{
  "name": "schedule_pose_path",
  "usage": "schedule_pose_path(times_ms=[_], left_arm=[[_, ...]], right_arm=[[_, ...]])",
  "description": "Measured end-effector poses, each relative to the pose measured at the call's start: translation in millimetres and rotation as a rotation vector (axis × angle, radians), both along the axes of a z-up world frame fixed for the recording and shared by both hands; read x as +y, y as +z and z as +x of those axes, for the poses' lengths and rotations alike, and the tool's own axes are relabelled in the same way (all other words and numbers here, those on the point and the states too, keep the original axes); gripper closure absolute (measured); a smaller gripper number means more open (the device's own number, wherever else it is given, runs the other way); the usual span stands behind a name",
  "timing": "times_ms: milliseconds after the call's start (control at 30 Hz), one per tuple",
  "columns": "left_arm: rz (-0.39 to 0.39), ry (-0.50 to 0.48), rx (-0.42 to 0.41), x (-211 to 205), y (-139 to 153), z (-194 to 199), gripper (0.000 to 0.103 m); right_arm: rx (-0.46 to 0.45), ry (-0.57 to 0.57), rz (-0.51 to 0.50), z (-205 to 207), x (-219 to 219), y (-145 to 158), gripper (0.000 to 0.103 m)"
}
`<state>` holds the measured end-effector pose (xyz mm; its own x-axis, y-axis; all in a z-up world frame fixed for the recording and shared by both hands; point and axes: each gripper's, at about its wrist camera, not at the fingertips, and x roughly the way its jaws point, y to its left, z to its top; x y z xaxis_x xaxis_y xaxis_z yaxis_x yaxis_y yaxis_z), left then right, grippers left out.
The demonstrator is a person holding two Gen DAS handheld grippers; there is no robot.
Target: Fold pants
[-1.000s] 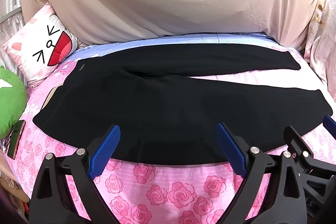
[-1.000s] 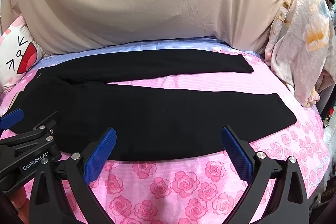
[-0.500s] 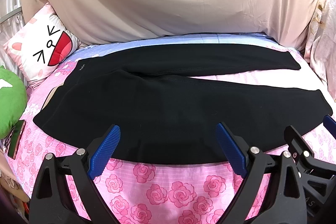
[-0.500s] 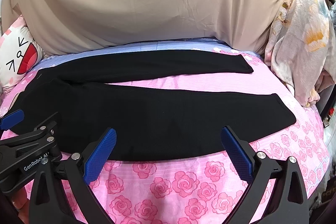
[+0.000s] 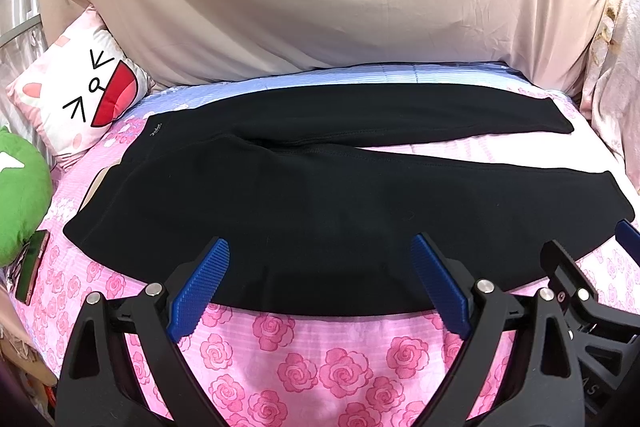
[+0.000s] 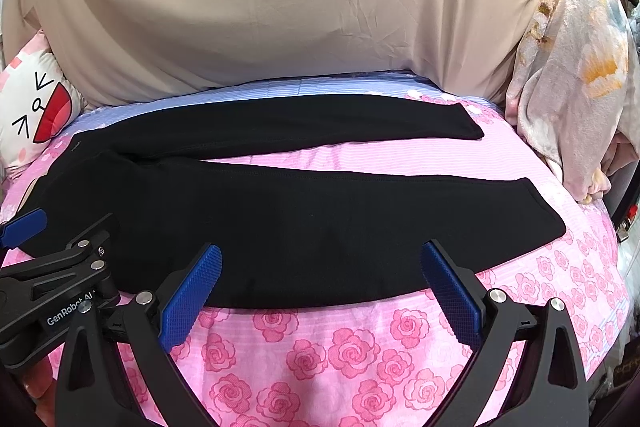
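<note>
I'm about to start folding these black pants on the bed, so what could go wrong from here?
1. The pants lie flat with the legs splayed apart; lifting only the near leg could leave it skewed over the far leg.
2. Both the left hand-held gripper and the right hand-held gripper are open above the near edge; a pinch there might also catch the rose-print sheet.
3. The phone lies near the waistband and could get dragged.

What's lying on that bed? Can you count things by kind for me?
Black pants: 1
Cartoon-face pillow: 1
Green plush: 1
Phone: 1
Floral blanket: 1
Total: 5
</note>
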<state>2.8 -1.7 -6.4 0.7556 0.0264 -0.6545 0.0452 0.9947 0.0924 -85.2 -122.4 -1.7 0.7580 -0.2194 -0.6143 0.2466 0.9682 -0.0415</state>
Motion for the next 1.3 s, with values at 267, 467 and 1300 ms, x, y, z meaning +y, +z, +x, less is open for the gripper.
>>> schedule_pose_path(times_ms=[267,467,1300], left_arm=[[0.001,0.002,0.003,-1,0,2,0.013],[0.002,0.002,0.009,-1,-1,4,0.013],[-0.050,0.155,0.041,150,-4,170,0.007]], right_arm=[[0.002,0.001,0.000,1,0,-1,0.005],[0.011,0.000,0.003,6,0,-4,0.005],[0.049,-0.022,0.252,154,-242,-21,0.005]])
